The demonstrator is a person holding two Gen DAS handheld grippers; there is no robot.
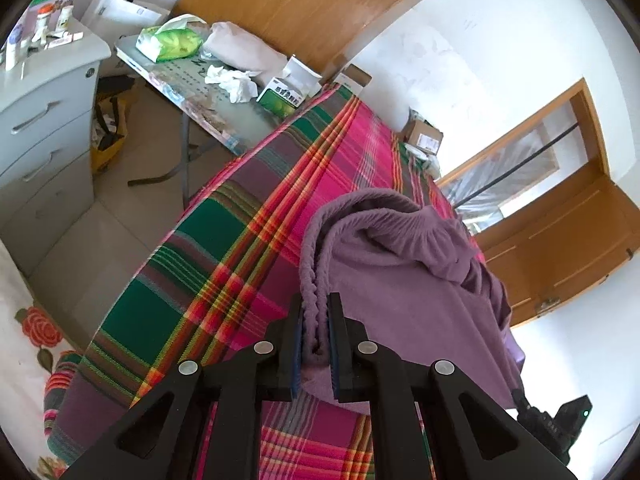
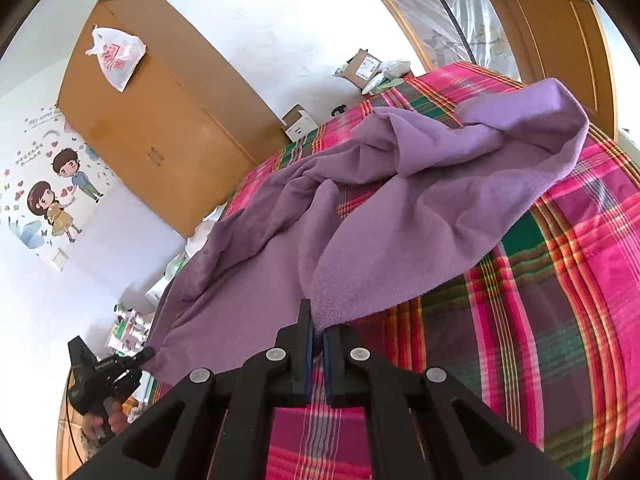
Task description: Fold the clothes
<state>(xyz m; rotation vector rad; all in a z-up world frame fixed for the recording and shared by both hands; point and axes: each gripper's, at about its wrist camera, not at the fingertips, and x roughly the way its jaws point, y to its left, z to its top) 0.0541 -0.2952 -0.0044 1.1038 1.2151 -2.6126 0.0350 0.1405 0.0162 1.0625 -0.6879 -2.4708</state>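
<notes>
A purple fleece garment [image 1: 404,276] lies crumpled on a bed with a pink, green and purple plaid sheet [image 1: 224,248]. My left gripper [image 1: 316,312] is shut on the garment's ribbed waistband edge, which bunches between its fingers. In the right wrist view the same garment [image 2: 420,208] spreads across the plaid sheet [image 2: 560,300], one part lifted and folded over. My right gripper [image 2: 317,326] is shut on a corner of the purple cloth. The left gripper [image 2: 108,372] shows at the lower left of that view, holding the cloth's other edge, with a hand below it.
A folding table [image 1: 224,120] left of the bed carries tissues, boxes and a green pack. A white drawer unit [image 1: 44,120] stands further left. A wooden wardrobe [image 2: 160,128], cardboard boxes [image 2: 362,66] and a wooden door [image 1: 560,248] ring the bed.
</notes>
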